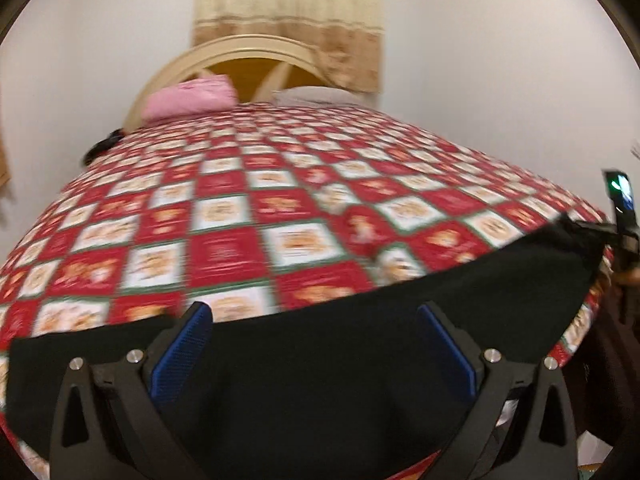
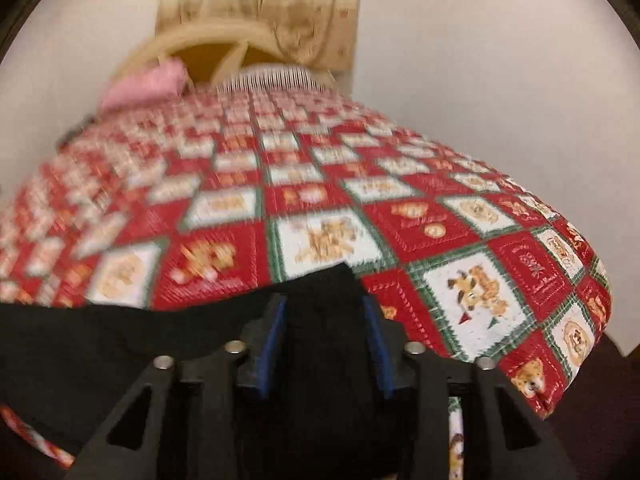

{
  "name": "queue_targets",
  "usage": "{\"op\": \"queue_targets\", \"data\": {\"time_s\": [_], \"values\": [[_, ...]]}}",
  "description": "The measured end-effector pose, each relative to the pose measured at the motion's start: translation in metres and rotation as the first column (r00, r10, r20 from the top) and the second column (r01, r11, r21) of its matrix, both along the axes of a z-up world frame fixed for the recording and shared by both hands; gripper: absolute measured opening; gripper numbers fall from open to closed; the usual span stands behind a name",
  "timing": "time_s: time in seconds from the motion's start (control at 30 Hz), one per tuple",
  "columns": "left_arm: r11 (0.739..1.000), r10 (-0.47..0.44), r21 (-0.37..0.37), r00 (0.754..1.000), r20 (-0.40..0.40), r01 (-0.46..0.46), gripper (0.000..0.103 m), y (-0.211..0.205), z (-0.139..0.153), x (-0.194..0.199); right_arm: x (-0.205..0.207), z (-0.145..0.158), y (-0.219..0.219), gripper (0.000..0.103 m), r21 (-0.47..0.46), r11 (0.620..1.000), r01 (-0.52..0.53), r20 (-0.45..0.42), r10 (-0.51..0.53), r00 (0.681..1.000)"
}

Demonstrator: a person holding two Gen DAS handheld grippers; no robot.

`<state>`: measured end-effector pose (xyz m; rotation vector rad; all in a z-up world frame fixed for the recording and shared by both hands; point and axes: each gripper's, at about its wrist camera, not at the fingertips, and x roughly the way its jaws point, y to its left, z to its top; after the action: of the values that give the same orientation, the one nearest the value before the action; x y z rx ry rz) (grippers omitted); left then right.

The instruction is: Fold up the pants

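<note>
Black pants (image 1: 360, 320) lie spread across the near edge of a bed with a red, white and green checkered cover (image 1: 260, 200). My left gripper (image 1: 314, 316) is open, its blue-padded fingers (image 1: 192, 344) wide apart over the pants' near edge. My right gripper (image 2: 324, 320) is shut on a bunched corner of the pants (image 2: 324, 340), its blue pads (image 2: 270, 344) pressing on both sides. From there the black cloth stretches left (image 2: 100, 340). The right gripper also shows in the left wrist view (image 1: 622, 216), at the pants' far right corner.
A pink pillow (image 1: 192, 96) and a white pillow (image 1: 316, 96) lie by the cream headboard (image 1: 256, 46). A beige curtain (image 1: 288, 8) hangs on the white wall behind. The bed's right edge (image 2: 580, 340) drops off to dark floor.
</note>
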<state>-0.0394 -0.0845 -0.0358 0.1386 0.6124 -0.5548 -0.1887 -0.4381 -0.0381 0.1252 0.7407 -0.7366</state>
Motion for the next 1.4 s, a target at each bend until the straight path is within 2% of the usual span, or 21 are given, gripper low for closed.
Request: {"op": "queue_targets", "data": {"time_s": [0.03,0.13,0.2,0.23,0.33,0.4,0.47,0.53,0.67,0.87,1.03,1.07,1.1,1.13,1.27,1.4], "values": [[1.000,-0.027,-0.001,1.000,0.000,0.027,0.103,-0.017,-0.004,-0.003,0.000,-0.004,-0.005,0.037,-0.004,1.000,0.024,-0.011,-0.024,1.000],[0.992,-0.124,0.000,0.991,-0.043,0.124,0.103,-0.051,-0.018,-0.010,-0.011,-0.006,-0.028,0.039,0.057,0.994,0.089,0.050,-0.091,0.995],[0.987,-0.147,0.055,0.988,-0.048,0.149,0.103,-0.066,-0.029,-0.019,-0.019,-0.004,-0.039,0.039,0.134,0.985,0.105,0.112,-0.121,0.986],[0.983,-0.159,0.088,0.986,-0.056,0.163,0.103,-0.073,-0.038,-0.023,-0.020,-0.003,-0.039,0.039,0.140,0.984,0.106,0.121,-0.123,0.985],[0.972,-0.188,0.126,0.977,-0.101,0.200,0.103,-0.076,-0.056,-0.033,-0.027,0.007,-0.021,0.039,0.038,0.988,0.148,0.114,-0.151,0.982],[0.976,-0.189,0.088,0.977,-0.103,0.198,0.103,-0.066,-0.056,-0.039,-0.039,0.017,-0.004,0.042,0.003,0.988,0.154,0.153,-0.153,0.976],[0.976,-0.194,0.072,0.973,-0.122,0.203,0.103,-0.060,-0.056,-0.038,-0.058,0.027,0.021,0.042,0.082,0.995,0.049,0.241,-0.067,0.968],[0.977,-0.192,0.073,0.974,-0.116,0.201,0.103,-0.060,-0.056,-0.040,-0.075,0.028,0.045,0.042,0.184,0.981,-0.064,0.324,0.001,0.946],[0.978,-0.184,0.074,0.976,-0.113,0.193,0.103,-0.065,-0.057,-0.041,-0.081,0.010,0.088,0.042,0.303,0.931,-0.202,0.357,0.086,0.930],[0.980,-0.175,0.074,0.978,-0.117,0.184,0.103,-0.063,-0.059,-0.042,-0.055,-0.027,0.107,0.042,0.412,0.875,-0.256,0.315,0.126,0.940],[0.981,-0.172,0.076,0.979,-0.106,0.181,0.103,-0.064,-0.060,-0.043,-0.049,-0.033,0.105,0.042,0.459,0.846,-0.273,0.358,0.105,0.928],[0.980,-0.172,0.077,0.979,-0.107,0.181,0.103,-0.064,-0.060,-0.043,-0.046,-0.033,0.103,0.039,0.477,0.832,-0.283,0.379,0.097,0.921],[0.980,-0.173,0.077,0.979,-0.107,0.181,0.103,-0.064,-0.060,-0.043,-0.043,-0.034,0.101,0.029,0.490,0.821,-0.294,0.391,0.095,0.916],[0.980,-0.173,0.078,0.979,-0.108,0.182,0.103,-0.064,-0.060,-0.043,-0.037,-0.037,0.101,0.003,0.503,0.808,-0.306,0.395,0.100,0.913],[0.977,-0.188,0.078,0.973,-0.133,0.199,0.103,-0.061,-0.057,-0.043,-0.038,-0.043,0.101,0.003,0.518,0.799,-0.306,0.381,0.104,0.919],[0.970,-0.235,0.020,0.955,-0.179,0.243,0.103,-0.055,-0.049,-0.046,-0.053,-0.039,0.104,0.003,0.496,0.816,-0.296,0.340,0.131,0.931]]}}
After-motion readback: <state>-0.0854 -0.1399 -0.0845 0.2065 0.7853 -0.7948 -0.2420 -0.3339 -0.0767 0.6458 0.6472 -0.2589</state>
